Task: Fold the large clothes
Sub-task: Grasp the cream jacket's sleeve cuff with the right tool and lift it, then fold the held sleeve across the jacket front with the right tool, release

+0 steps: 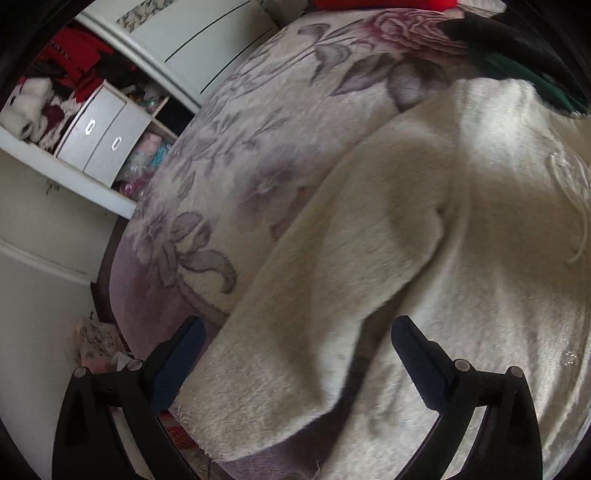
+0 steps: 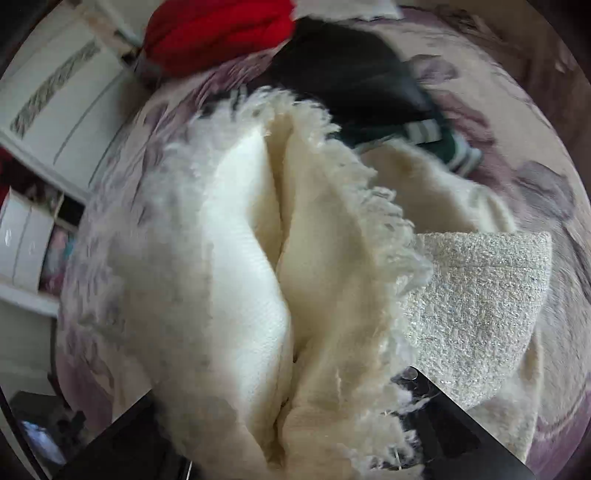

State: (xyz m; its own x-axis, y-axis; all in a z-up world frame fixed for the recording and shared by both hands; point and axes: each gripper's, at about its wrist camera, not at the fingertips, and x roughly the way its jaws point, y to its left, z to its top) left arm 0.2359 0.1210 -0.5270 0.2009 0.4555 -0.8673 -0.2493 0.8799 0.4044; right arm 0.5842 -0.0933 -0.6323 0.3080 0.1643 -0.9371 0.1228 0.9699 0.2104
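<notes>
A large cream fuzzy garment (image 1: 424, 221) lies spread on a floral bedspread (image 1: 258, 122). In the left wrist view one sleeve (image 1: 325, 280) runs down between the fingers of my left gripper (image 1: 297, 332), which is open and holds nothing, just above the sleeve's end. In the right wrist view my right gripper (image 2: 291, 402) is shut on a bunched, fringed edge of the cream garment (image 2: 295, 258), lifted close to the camera and hiding its fingertips. A sparkly cream part (image 2: 476, 295) lies flat to the right.
A black and green garment (image 2: 369, 85) and a red one (image 2: 218, 29) lie at the far side of the bed. A white wardrobe with drawers (image 1: 99, 136) and shelves of clothes stands to the left of the bed.
</notes>
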